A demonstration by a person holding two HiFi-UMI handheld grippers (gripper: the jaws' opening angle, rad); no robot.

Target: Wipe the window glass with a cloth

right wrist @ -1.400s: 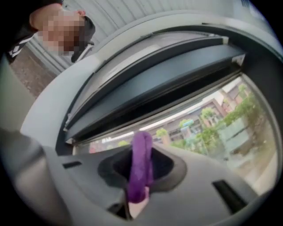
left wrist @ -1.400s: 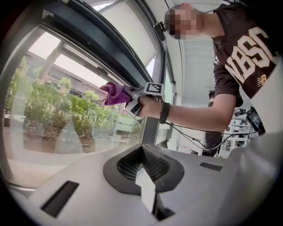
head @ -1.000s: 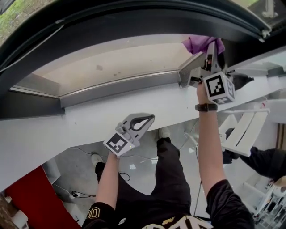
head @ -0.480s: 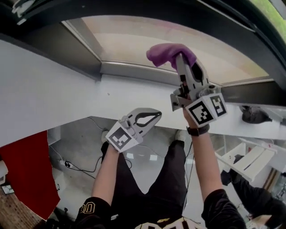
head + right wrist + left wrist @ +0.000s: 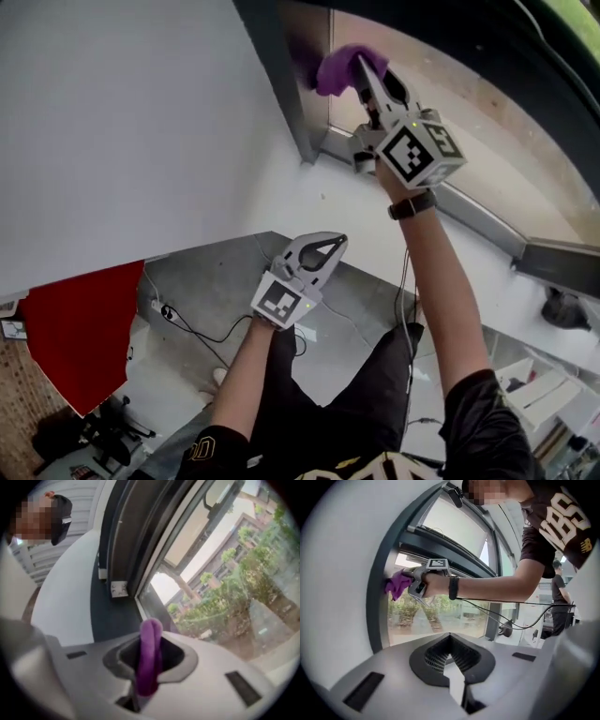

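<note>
White wall [image 5: 112, 122] filled the left of our head view, and the window glass [image 5: 450, 131] ran beside it. Through the glass we saw shrubs [image 5: 243, 585] and a building [image 5: 229, 527] outside. Between wall and glass stood the dark frame [image 5: 281, 94], its upright rising at the edge of the pane. Below us lay a grey floor [image 5: 206, 281] with a black cable [image 5: 192, 326] trailing across it, and a red panel [image 5: 80, 337] stood at the lower left.

We held our right hand-held gripper [image 5: 361, 67] up at the window with the arm stretched out. Its jaws were clamped together on the purple cloth [image 5: 337, 67], a fold of which stood up between them in the right gripper view. The cloth lay at the pane's edge, just beside the frame's upright, and seemed to press on the glass there.

Our left hand-held gripper [image 5: 333, 244] hung lower, well apart from the window and above the floor. Its jaws met at the tips and had nothing between them.

A dark wristband [image 5: 411, 203] sat on our right wrist.
</note>
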